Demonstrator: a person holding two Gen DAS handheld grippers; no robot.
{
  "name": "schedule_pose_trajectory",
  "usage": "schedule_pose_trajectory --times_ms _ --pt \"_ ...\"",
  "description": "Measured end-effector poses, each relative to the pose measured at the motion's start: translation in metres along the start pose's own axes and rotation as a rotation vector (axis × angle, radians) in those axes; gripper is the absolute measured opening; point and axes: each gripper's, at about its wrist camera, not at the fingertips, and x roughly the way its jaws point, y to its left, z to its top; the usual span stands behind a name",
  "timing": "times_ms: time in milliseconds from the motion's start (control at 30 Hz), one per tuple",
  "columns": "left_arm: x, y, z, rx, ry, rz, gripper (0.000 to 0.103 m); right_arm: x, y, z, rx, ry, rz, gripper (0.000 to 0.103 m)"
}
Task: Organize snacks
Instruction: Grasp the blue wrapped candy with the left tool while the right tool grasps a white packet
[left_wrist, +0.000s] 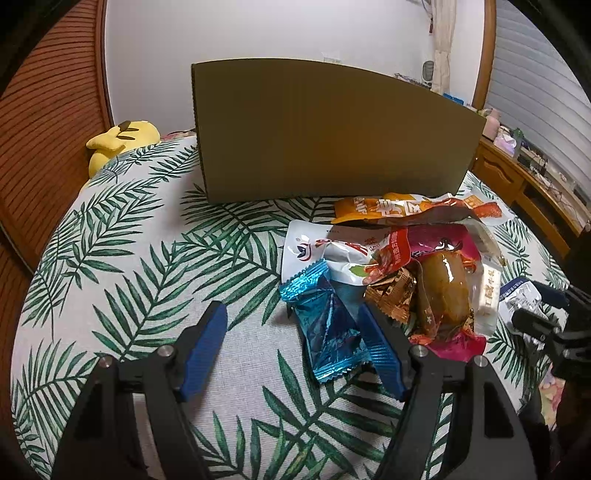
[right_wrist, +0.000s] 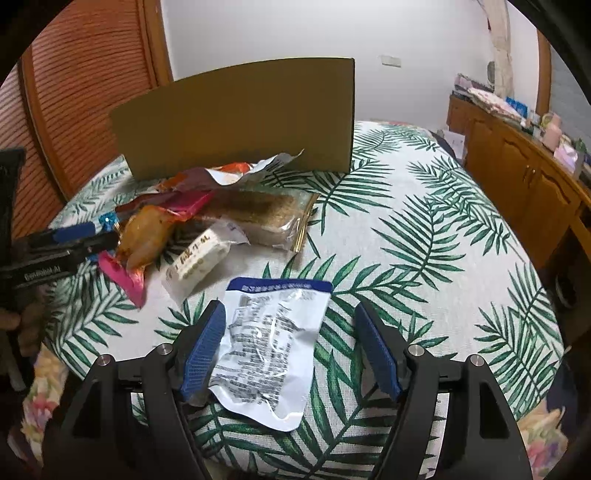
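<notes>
- Left gripper (left_wrist: 291, 347): jaws spread wide, nothing clamped. Blue pads hover low over the leaf-print tabletop (left_wrist: 147, 266).
- Blue foil candy wrapper (left_wrist: 327, 325) lies between the left jaws, close against the inner face of the right-hand pad; whether they touch I cannot tell.
- Right gripper (right_wrist: 290, 345): jaws equally wide apart, holding nothing.
- White pouch with a blue top band (right_wrist: 271, 343) lies flat on the tabletop between the right jaws, printed side up, its left edge at the left-hand pad.
- Just beyond the left gripper: the snack pile. Copper foil sweet (left_wrist: 391, 295) beside the blue wrapper; clear pack with a brown piece on a pink backing (left_wrist: 447, 291) to its right; white bar with black lettering (left_wrist: 489, 291) at the pile's right edge.
- Under and behind these: white pouch with a red logo (left_wrist: 317, 247), then an orange packet (left_wrist: 406, 210) farthest back.
- Right wrist view adds a clear bag of brown crumbly slabs (right_wrist: 266, 214) behind the white bar.
- Cardboard box (left_wrist: 332, 133) stands upright behind the pile, orange packet near its base.
- Yellow plush toy (left_wrist: 118, 140) at the far left edge, well apart from the snacks.
- Wooden cabinet (right_wrist: 517, 177) along the right wall.
</notes>
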Motion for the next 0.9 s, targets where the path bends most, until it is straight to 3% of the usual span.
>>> schedule_pose_trajectory --times_ms 200,433,533,900 --pt "-0.003 0.004 0.000 -0.017 -0.004 -0.008 0.064 0.000 0.001 -0.002 -0.019 0.000 -0.005 0.075" --pt "-0.008 0.008 -0.002 -0.015 0.002 -0.020 0.032 0.001 0.000 -0.002 -0.029 -0.007 -0.004 0.075" --pt "-0.010 0.013 -0.002 -0.021 0.005 -0.020 0.024 0.000 0.000 -0.003 -0.032 -0.009 -0.003 0.075" --pt "-0.011 0.026 -0.003 -0.022 0.014 0.019 0.023 0.001 -0.001 -0.003 -0.041 -0.007 0.004 0.076"
